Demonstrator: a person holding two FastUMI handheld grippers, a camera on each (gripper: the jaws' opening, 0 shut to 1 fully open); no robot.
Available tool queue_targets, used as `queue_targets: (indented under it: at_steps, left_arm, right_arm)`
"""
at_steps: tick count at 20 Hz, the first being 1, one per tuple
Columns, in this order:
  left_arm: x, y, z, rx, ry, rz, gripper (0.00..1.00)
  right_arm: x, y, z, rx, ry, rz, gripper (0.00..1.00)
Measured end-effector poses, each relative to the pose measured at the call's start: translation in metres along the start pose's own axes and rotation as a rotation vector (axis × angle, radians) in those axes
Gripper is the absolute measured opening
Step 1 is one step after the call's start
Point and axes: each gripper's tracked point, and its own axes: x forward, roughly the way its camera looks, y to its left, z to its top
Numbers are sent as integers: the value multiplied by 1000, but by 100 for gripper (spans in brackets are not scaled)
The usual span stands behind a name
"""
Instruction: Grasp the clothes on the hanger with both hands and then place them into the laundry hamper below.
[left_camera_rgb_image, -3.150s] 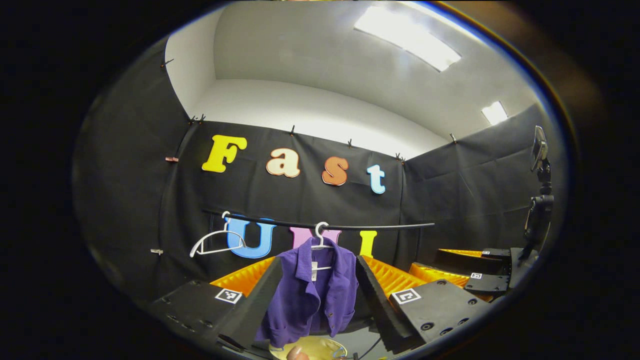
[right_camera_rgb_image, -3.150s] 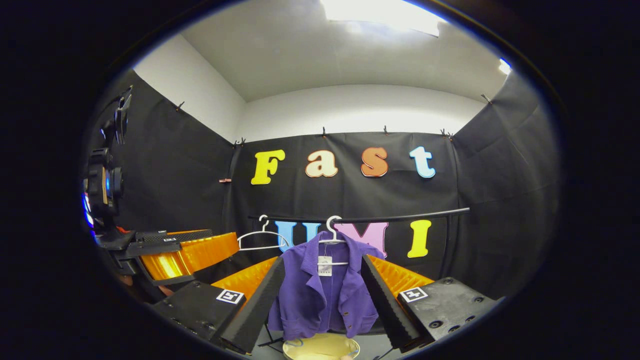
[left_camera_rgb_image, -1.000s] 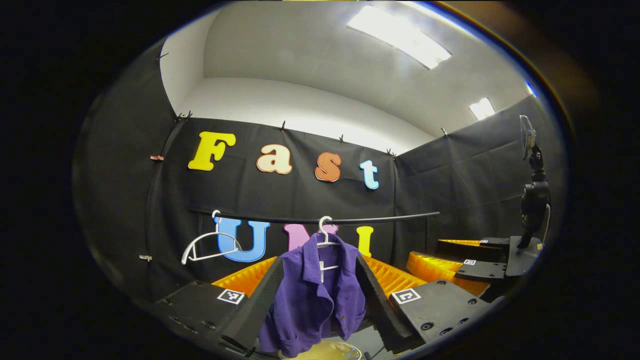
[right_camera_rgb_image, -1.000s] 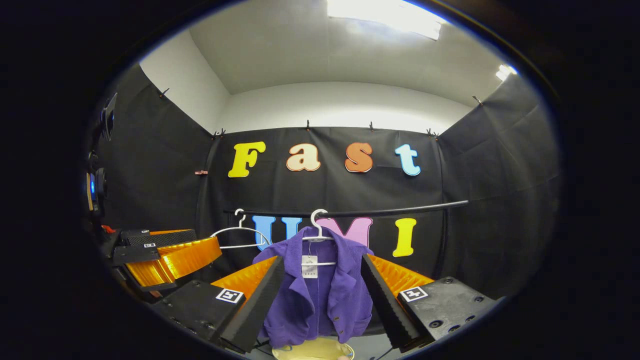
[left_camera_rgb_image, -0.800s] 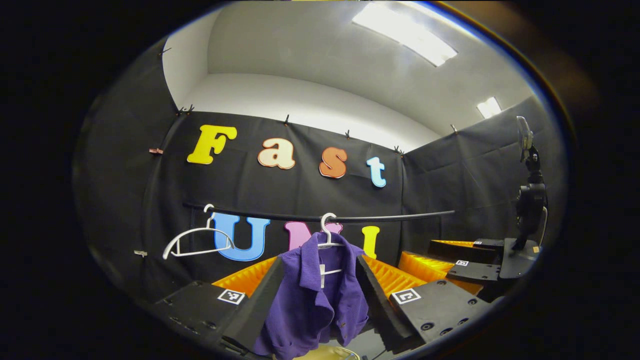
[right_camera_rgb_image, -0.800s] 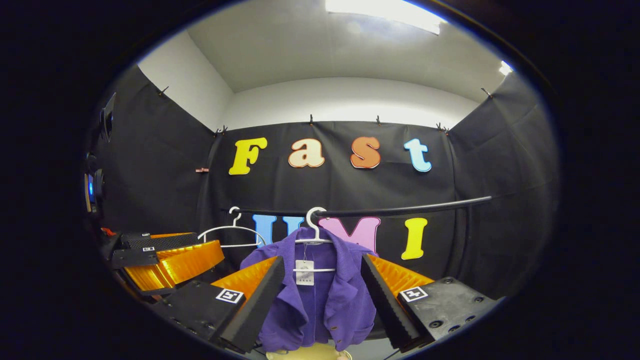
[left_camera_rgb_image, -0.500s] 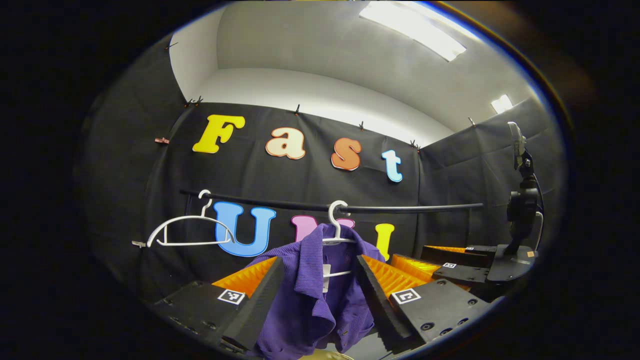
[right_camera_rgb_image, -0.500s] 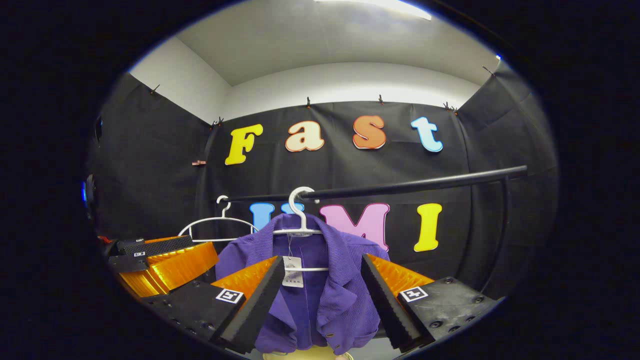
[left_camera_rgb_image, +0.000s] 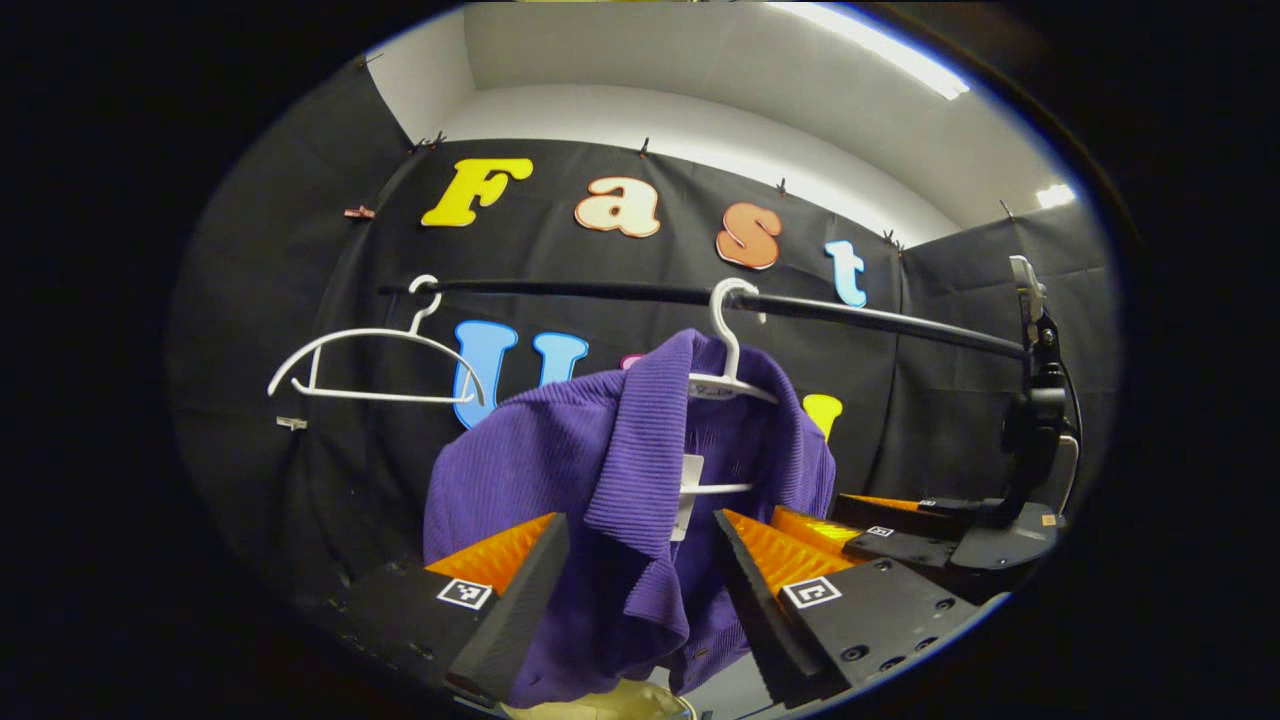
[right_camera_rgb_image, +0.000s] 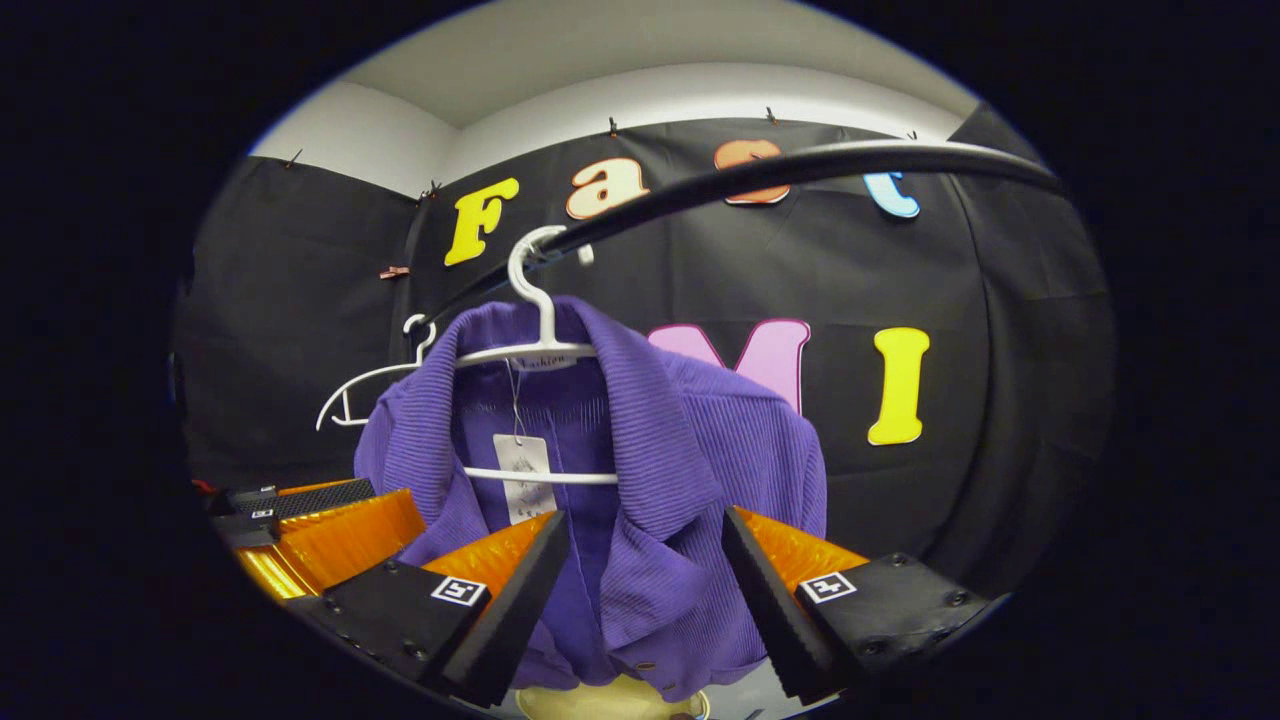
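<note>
Your left claw (left_camera_rgb_image: 640, 600) and right claw (right_camera_rgb_image: 645, 600) are both spread wide around the purple shirt (right_camera_rgb_image: 650, 450), which hangs on its white hanger (right_camera_rgb_image: 540, 340) from the black rail (right_camera_rgb_image: 800, 165).

A purple jacket (right_camera_rgb_image: 650, 480) hung on a white hanger (right_camera_rgb_image: 540, 345) hooked over a black rail (right_camera_rgb_image: 800, 165), a paper tag (right_camera_rgb_image: 520, 470) dangling at its collar. The right gripper (right_camera_rgb_image: 640, 590) stood with jaws spread wide, the jacket's front between them. An empty white hanger (right_camera_rgb_image: 365, 385) hung farther left, near the other gripper (right_camera_rgb_image: 310, 520). The hamper's pale rim (right_camera_rgb_image: 600, 700) showed below
</note>
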Motion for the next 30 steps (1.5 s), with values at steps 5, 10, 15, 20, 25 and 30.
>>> queue_targets:
  at_steps: [5, 10, 15, 20, 25, 30]
  left_arm:
    - [26, 1, -26, -35, 53, 36, 86]
    - [48, 4, -40, -53, 69, 83, 86]
    - [64, 5, -50, -34, 75, 103, 76]
    - [69, 8, -52, -33, 84, 101, 17]
    - [70, 15, -54, -34, 110, 107, 11]
    - [52, 23, -36, -17, 71, 128, 11]
  right_arm:
    - [24, 2, -23, 24, 51, 52, 97]
    - [46, -1, -47, 36, 99, 51, 98]
    - [56, -9, -57, 26, 109, 38, 84]
    - [62, -20, -60, 28, 127, 28, 13]
    - [56, -19, -54, -7, 114, 33, 13]
    - [41, -23, -35, 2, 63, 26, 13]
